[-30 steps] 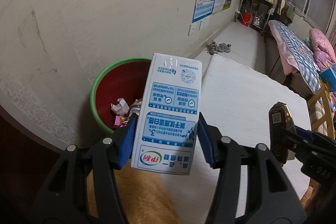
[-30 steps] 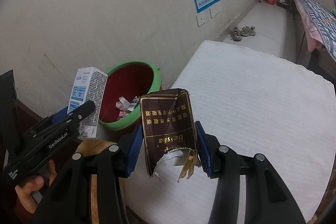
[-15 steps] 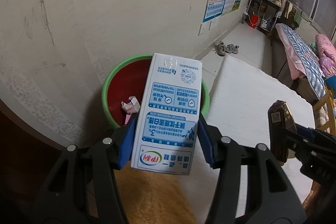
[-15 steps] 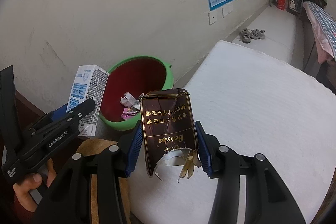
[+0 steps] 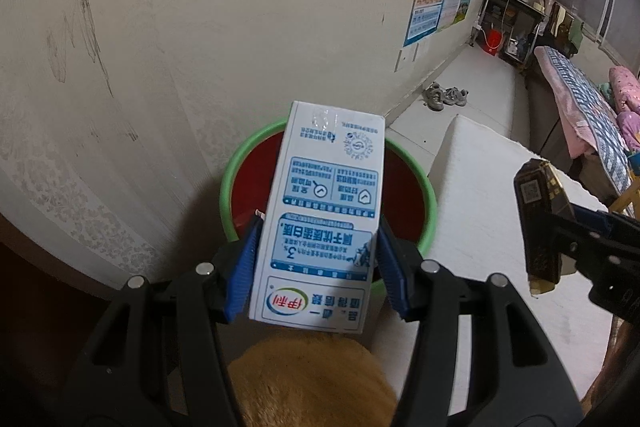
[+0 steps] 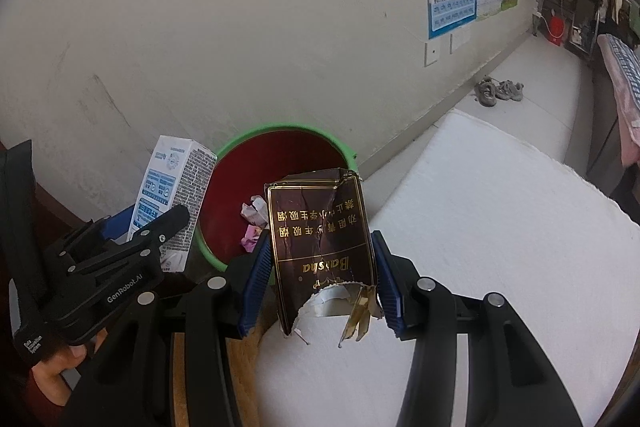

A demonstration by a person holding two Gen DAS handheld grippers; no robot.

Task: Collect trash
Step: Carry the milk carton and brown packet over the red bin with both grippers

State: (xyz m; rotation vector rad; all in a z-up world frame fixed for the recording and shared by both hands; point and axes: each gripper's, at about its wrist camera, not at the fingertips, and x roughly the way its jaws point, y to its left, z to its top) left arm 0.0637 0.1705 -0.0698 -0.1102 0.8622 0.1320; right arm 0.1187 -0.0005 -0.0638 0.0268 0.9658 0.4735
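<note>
The milk carton (image 5: 326, 223) is a smooth, glossy white cardboard box with blue panels, rectangular and flat-sided, its print upside down so the red-and-green logo sits nearest the jaws; its long axis runs away from the left gripper (image 5: 318, 263) toward twelve o'clock, out over the bin (image 5: 232, 183). The ribbed blue pads (image 5: 244, 267) press on its two narrow sides, the jaws standing about half open around it. The bin is a round plastic tub, green at the rim and dark red inside, with crumpled white and pink scraps (image 6: 253, 223) at the bottom; it stands against the scuffed cream wall (image 5: 200, 27). The right gripper (image 6: 322, 277) clamps a cigarette pack (image 6: 320, 231), dark brown with gold lettering, creased and torn ragged at its near end, its long axis likewise toward twelve o'clock, just short of the bin's rim. At three o'clock lies a white, finely textured mattress (image 6: 500, 247).
</note>
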